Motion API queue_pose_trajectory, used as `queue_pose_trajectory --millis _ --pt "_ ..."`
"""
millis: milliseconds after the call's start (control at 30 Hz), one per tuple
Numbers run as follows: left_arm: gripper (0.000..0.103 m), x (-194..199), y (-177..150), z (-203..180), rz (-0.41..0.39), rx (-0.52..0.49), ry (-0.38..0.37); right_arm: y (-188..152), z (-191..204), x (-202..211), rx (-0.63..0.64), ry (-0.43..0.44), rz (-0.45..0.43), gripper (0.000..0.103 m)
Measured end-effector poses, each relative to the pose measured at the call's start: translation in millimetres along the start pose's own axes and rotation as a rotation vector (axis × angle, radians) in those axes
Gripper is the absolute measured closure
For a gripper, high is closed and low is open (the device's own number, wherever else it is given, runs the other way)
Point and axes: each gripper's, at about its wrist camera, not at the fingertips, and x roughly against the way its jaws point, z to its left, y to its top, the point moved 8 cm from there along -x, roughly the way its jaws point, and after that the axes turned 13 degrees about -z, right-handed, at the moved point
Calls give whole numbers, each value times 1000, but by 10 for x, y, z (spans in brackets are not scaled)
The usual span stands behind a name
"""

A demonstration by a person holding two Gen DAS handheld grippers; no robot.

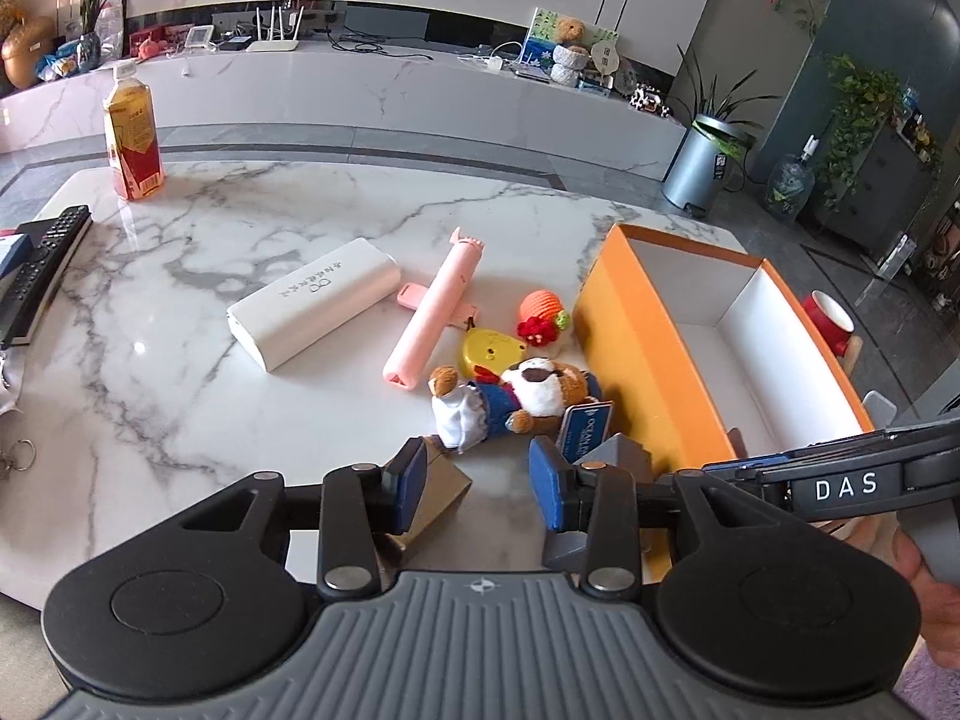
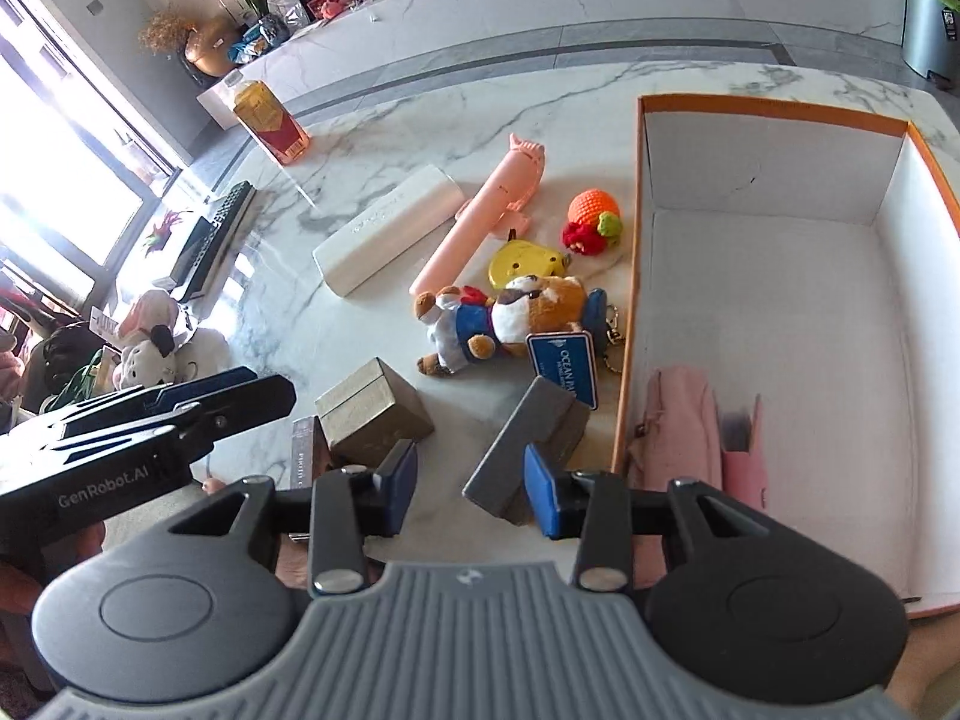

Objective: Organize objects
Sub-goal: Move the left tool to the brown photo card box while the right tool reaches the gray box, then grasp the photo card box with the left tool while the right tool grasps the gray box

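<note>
At nine o'clock on the marble surface (image 1: 180, 252): black remote (image 1: 42, 264), lying flat. Further back, toward ten: upright drink bottle (image 1: 133, 132). Nearer centre: white rectangular case (image 1: 315, 300), flat, with pink stick-shaped gadget (image 1: 433, 312) just beside it at its three o'clock. Right of that, a close huddle: yellow round toy (image 1: 489, 351), orange crocheted fruit (image 1: 540, 321), and plush dog keychain (image 1: 516, 399) on its side, blue tag (image 2: 564, 363) by its head. At six o'clock of the plush: brown box (image 2: 372, 411) and grey box (image 2: 528, 444), both on the surface, slightly apart. At three o'clock: open orange box (image 2: 774, 111) with white lining, near wall just beside the plush; pink pouch (image 2: 681, 426) lying inside at its near left corner.

Left tongs (image 1: 480, 483): parted partway, nothing between the blue pads, hovering above the two small boxes. Right tongs (image 2: 471, 495): likewise parted partway, gripping nothing, grey box just ahead of the right pad.
</note>
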Motion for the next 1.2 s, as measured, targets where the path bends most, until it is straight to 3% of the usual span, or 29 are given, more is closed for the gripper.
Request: queue_pose_trajectory --millis 133,267,700,1000,1100,1200 --pt "54 -33 -101 141 39 -1 50 -47 32 -142 -39 -71 17 50" --pt "51 -50 -196 260 76 10 69 -70 68 -235 -2 -178 12 42" --pt "48 -83 -424 503 116 89 51 -208 118 -584 121 -415 64 41" --pt "45 -204 -567 616 161 174 30 -199 156 -709 142 -458 50 43" --pt "45 -255 -621 591 178 167 30 -173 163 -719 103 -425 50 58" --pt "45 -311 -685 572 200 158 34 -178 137 -758 74 -409 60 58"
